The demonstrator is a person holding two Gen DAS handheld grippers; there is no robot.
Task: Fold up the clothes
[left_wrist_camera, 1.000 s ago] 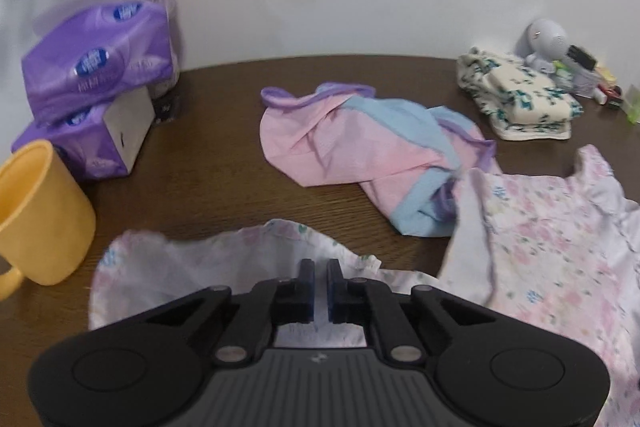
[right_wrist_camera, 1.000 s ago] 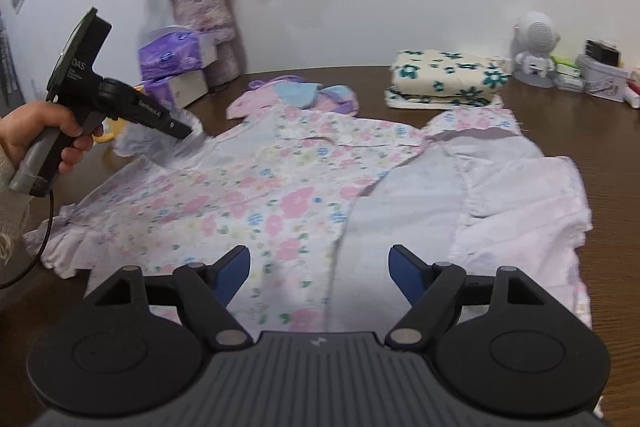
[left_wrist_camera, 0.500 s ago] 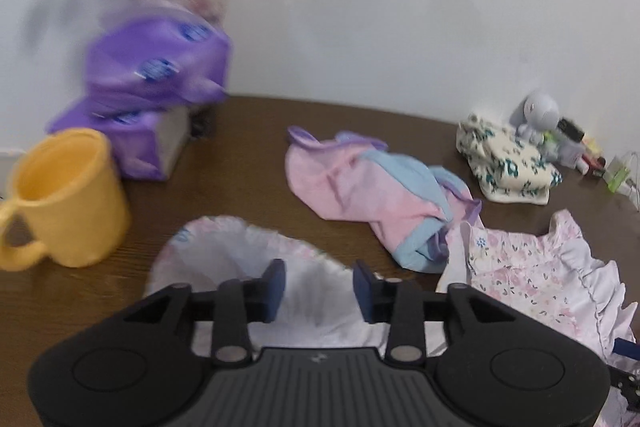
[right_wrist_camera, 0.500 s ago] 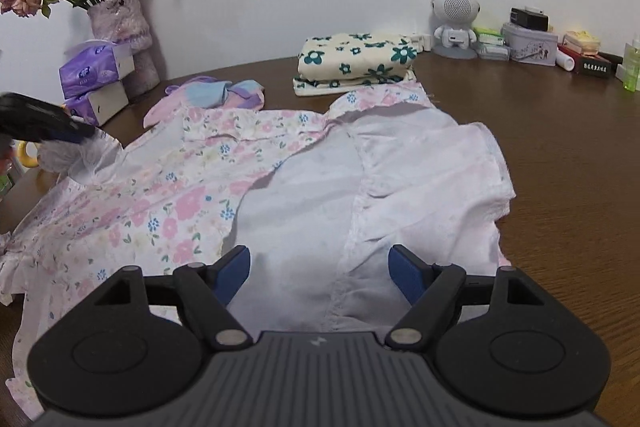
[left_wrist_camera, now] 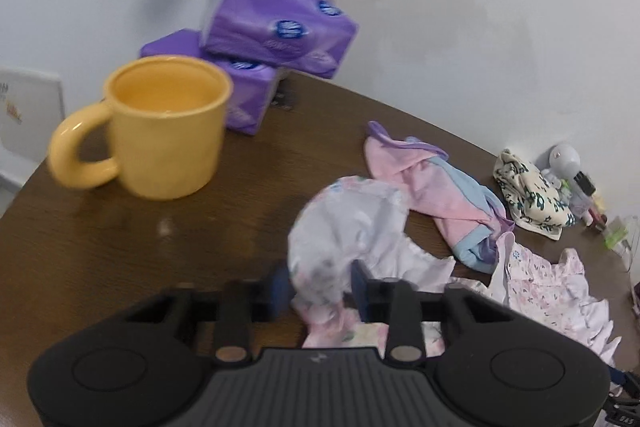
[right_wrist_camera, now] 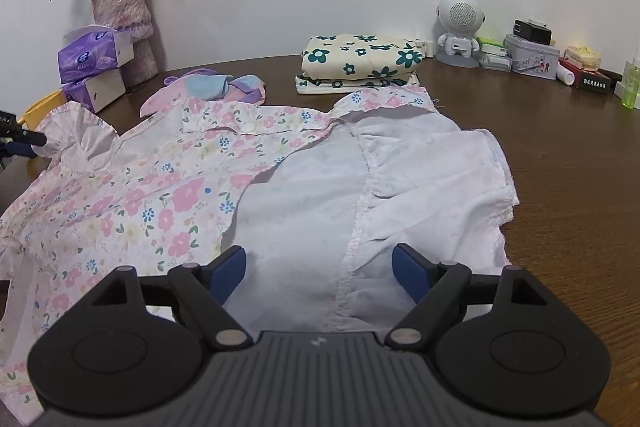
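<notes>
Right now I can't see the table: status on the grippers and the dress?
Left gripper open, ruffled sleeve bunched between jaws. Right gripper open above floral dress, spread flat. Yellow mug close left of sleeve.

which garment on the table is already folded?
The cream cloth with dark green flowers, a neat stack near the wall. The pink floral dress lies spread open under the right gripper; the pink and blue garment is crumpled.

No lettering resolves clearly. The purple tissue packs (left_wrist_camera: 280, 27) beside the yellow mug (left_wrist_camera: 160, 131) carry round blue-and-white logos — too blurred to read. The dark box (right_wrist_camera: 592, 83) right of the speaker figure (right_wrist_camera: 460, 27) bears white characters — illegible.
</notes>
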